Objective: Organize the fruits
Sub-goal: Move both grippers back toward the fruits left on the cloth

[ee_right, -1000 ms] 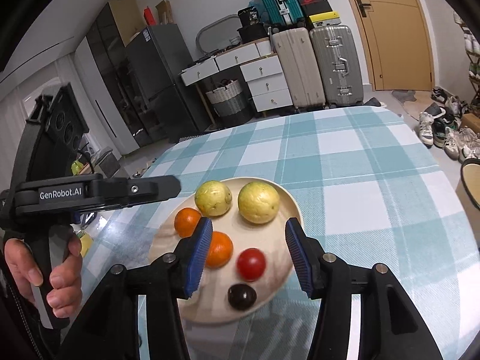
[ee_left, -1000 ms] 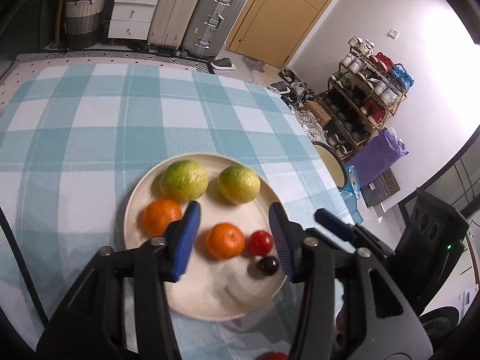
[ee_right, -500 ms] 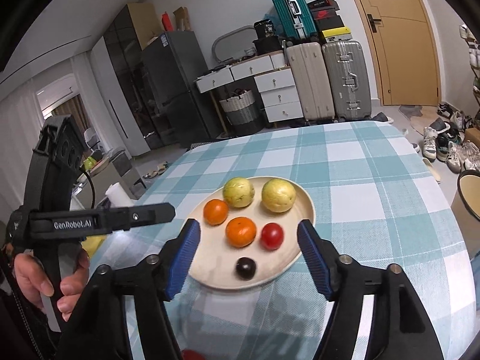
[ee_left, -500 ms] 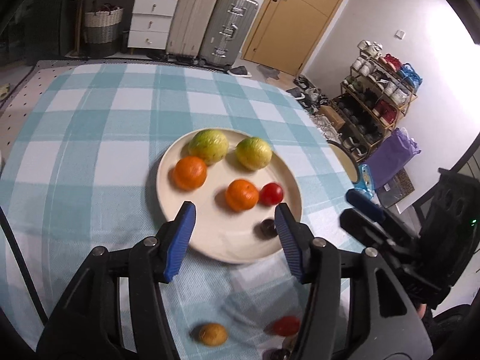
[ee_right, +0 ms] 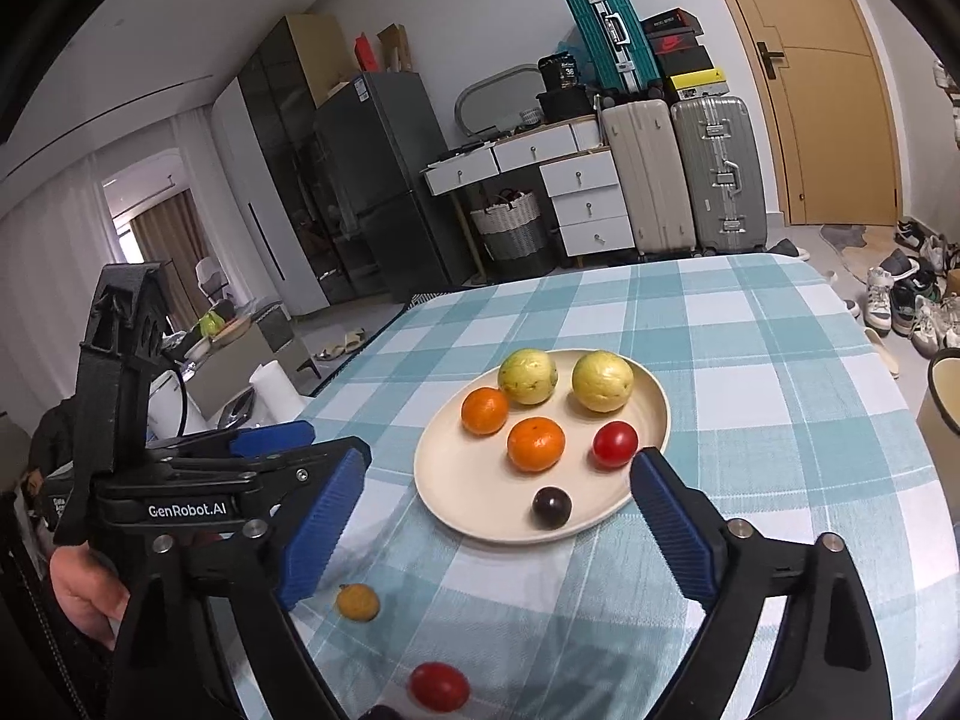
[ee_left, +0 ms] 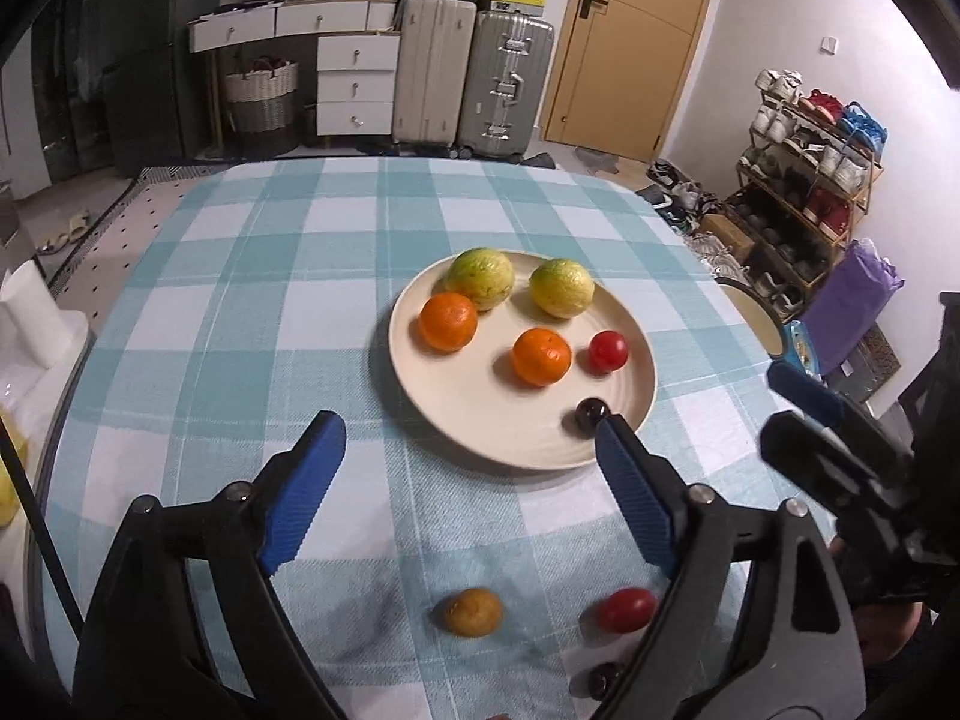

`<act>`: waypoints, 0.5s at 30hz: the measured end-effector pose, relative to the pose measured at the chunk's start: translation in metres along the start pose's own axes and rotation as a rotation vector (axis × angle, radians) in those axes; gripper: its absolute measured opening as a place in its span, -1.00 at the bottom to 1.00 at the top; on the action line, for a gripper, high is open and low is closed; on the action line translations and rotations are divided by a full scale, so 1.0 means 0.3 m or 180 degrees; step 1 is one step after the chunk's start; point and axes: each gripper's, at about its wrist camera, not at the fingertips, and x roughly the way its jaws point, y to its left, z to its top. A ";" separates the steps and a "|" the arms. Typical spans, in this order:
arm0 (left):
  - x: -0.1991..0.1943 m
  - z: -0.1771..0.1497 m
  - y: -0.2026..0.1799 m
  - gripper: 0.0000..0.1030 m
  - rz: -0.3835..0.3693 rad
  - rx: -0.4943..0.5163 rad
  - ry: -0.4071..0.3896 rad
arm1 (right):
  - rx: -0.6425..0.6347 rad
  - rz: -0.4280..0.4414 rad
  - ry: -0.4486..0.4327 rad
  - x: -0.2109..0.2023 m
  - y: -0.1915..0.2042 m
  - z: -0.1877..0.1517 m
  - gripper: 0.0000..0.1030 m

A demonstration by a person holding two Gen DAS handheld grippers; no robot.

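Checked blue-and-white cloth covers the table, with suitcases and a door behind. Left to right on the cloth near the viewer: a small brownish fruit, a red tomato, and a dark berry half hidden behind the left gripper's right arm. Both tools gape wide, holding nothing; the right gripper hangs just short of the plate. The plate beyond the fingertips holds two oranges, two green-yellow fruits, a tomato and a dark berry.
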 end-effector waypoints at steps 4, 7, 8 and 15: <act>-0.008 -0.026 0.008 0.74 0.0063 -0.0029 0.0040 | -0.0031 0.0003 -0.0016 -0.024 0.013 -0.008 0.90; -0.026 -0.051 0.010 0.92 0.0090 -0.0033 0.0016 | -0.0067 0.0012 -0.0013 -0.039 0.026 -0.017 0.93; -0.035 -0.060 0.010 0.97 0.0112 -0.0034 -0.0002 | -0.0075 0.0013 -0.0008 -0.044 0.030 -0.021 0.94; -0.072 -0.137 0.032 0.98 0.0146 -0.0108 -0.0011 | -0.0090 0.0050 0.0128 -0.072 0.048 -0.069 0.95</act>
